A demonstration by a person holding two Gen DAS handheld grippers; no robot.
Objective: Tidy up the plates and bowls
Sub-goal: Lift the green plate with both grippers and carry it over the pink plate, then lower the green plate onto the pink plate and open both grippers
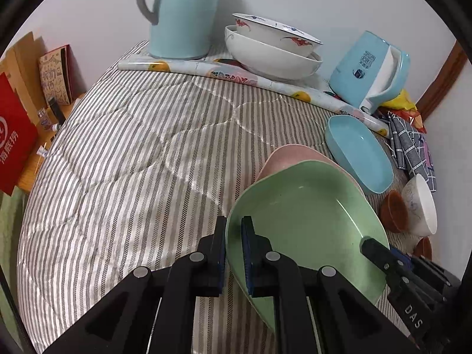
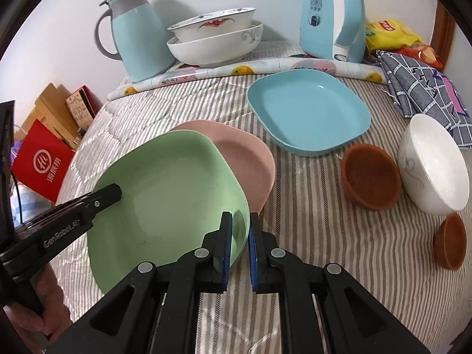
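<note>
A green plate (image 1: 306, 215) (image 2: 168, 194) is held over a pink plate (image 1: 292, 156) (image 2: 250, 159) and partly covers it. My left gripper (image 1: 233, 253) is shut on the green plate's left rim; it also shows in the right wrist view (image 2: 112, 191). My right gripper (image 2: 240, 244) is shut on the plate's right rim; it also shows in the left wrist view (image 1: 371, 244). A blue plate (image 1: 360, 153) (image 2: 309, 112) lies beyond. A white bowl (image 2: 433, 162) (image 1: 421, 206) and two brown bowls (image 2: 368, 174) (image 2: 451, 242) stand at the right. Two stacked white bowls (image 1: 271, 47) (image 2: 215, 35) stand at the back.
A light blue jug (image 1: 183, 11) (image 2: 138, 32) and a blue kettle (image 1: 368, 70) (image 2: 333, 14) stand at the back by a rolled patterned sheet (image 1: 224, 70) (image 2: 236, 70). A checked cloth (image 2: 424, 85) and snack bags (image 2: 389, 32) lie at the right. A red bag (image 2: 41, 162) stands off the left edge.
</note>
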